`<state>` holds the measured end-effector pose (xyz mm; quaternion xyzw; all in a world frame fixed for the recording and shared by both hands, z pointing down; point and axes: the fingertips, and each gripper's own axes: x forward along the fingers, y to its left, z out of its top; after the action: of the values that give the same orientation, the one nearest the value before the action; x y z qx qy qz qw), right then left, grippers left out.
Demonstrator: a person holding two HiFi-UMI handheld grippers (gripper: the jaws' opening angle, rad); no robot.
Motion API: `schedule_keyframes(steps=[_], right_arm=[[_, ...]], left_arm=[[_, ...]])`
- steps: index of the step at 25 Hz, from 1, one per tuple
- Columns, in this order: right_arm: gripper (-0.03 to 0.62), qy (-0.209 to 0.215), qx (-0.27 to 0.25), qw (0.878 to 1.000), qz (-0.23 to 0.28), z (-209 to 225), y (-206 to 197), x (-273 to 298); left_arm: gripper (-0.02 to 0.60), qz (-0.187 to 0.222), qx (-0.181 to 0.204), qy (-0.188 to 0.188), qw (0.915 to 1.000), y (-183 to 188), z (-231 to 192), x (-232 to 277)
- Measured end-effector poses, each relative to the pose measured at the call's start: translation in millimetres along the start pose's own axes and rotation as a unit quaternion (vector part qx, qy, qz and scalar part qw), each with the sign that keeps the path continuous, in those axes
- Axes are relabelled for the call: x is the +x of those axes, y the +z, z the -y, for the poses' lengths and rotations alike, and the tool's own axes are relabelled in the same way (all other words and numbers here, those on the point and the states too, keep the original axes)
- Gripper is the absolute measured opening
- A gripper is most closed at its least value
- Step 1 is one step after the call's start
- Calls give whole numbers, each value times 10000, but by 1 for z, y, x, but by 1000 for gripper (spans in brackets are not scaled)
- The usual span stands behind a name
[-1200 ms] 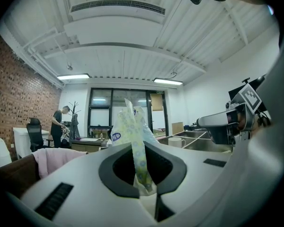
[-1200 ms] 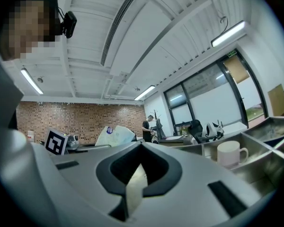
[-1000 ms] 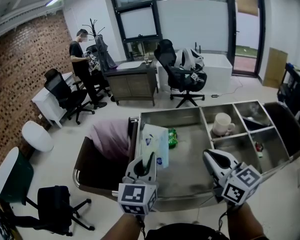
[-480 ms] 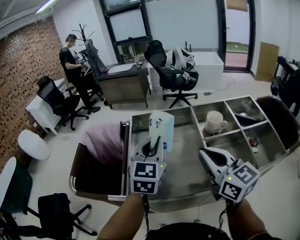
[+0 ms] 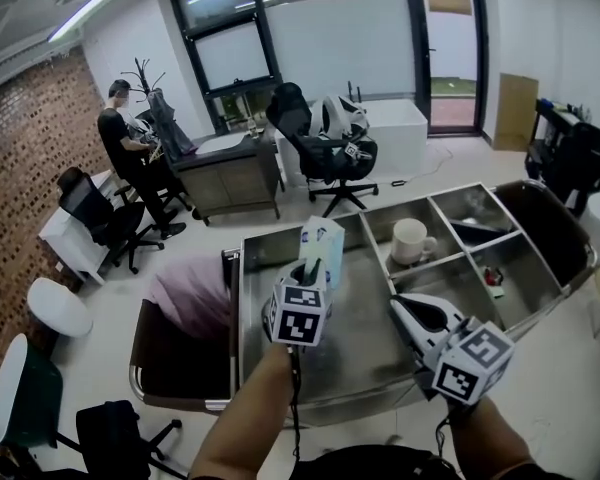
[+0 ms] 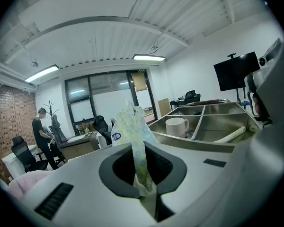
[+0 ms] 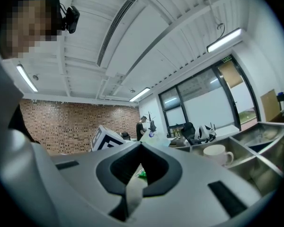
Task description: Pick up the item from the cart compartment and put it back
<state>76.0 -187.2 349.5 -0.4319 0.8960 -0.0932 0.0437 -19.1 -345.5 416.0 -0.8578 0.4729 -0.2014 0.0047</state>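
A pale green and white soft packet [image 5: 321, 243] hangs upright above the large compartment of the steel cart [image 5: 280, 353]. My left gripper [image 5: 307, 268] is shut on its lower edge. In the left gripper view the packet [image 6: 129, 126] stands up from between the closed jaws of that gripper [image 6: 144, 189]. My right gripper [image 5: 404, 308] hovers over the cart's near right part, jaws together, nothing held. In the right gripper view its jaws [image 7: 132, 188] meet, and the packet [image 7: 157, 140] shows beyond them.
A white mug [image 5: 410, 240] stands in a smaller compartment at the cart's far right. A small red item [image 5: 492, 277] lies in another. A pink bag [image 5: 187, 296] hangs at the cart's left end. Office chairs [image 5: 315, 148], desks and a person [image 5: 120, 138] are further back.
My left gripper has lifted the packet from the large compartment and carried it up and to the right. The right gripper has hardly moved.
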Motion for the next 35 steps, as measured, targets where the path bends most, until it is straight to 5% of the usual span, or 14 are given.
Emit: schedule_keyframes(steps=[5, 18, 22, 35], right_arm=[[17, -88, 19, 10000, 4, 6, -2, -4], [17, -133, 119, 9998, -41, 15, -8, -4], [17, -117, 128, 9998, -41, 14, -7, -2], [17, -59, 123, 9999, -23, 7, -6, -1]], left_arm=[[6, -247, 328, -172, 9990, -11, 7, 26], [16, -1090, 451, -942, 9885, -54, 47, 43], [190, -1334, 578, -1187, 9822, -64, 57, 41], [190, -906, 568, -1042, 9888, -42, 49, 18]])
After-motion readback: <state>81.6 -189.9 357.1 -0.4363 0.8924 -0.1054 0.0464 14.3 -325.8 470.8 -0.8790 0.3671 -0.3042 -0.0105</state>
